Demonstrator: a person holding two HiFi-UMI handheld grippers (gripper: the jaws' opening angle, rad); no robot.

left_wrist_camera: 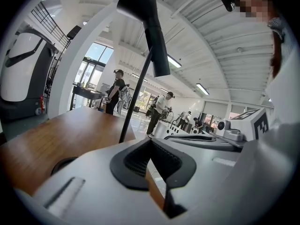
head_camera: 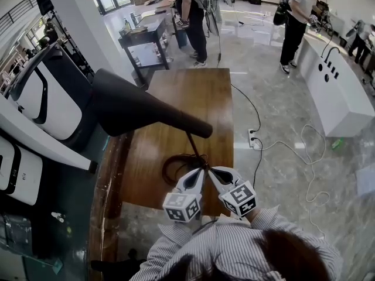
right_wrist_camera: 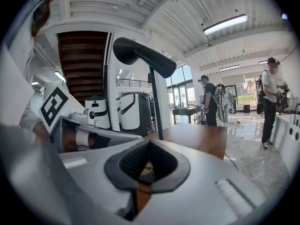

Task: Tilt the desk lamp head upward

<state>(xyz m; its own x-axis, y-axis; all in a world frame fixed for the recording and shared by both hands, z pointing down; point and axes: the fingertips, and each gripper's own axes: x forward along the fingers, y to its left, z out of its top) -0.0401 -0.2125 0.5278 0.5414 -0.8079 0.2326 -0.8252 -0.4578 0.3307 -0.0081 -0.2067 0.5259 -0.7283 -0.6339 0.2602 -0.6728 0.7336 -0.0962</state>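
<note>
**Position of the part.** The lamp head (head_camera: pixel 137 107) occupies the centre-left of the head view, raised above the table (head_camera: pixel 193 86). Its long axis runs from the wide end at upper left to the narrow end at lower right. At the narrow end it meets the thin stem (head_camera: pixel 195 148).

**Direction from the jaws.** Both grippers sit at lower centre of the head view, side by side near the stem's foot. The head lies above and ahead of both, at top centre in the left gripper view and upper centre in the right gripper view. The wide end lies toward the left gripper (head_camera: pixel 200 171), which is judged the nearer one. The right gripper (head_camera: pixel 214 171) is nearer the stem.

**Jaw state.** Both pairs of jaws are clenched with nothing between them.

**Clearance.**
- The near table edge lies just below the grippers.
- A dark loop (head_camera: pixel 174 164), either base or cable, lies at the stem's foot.
- A white machine (head_camera: pixel 55 107) stands left of the wide end.
- Above the head the space appears open.
</note>
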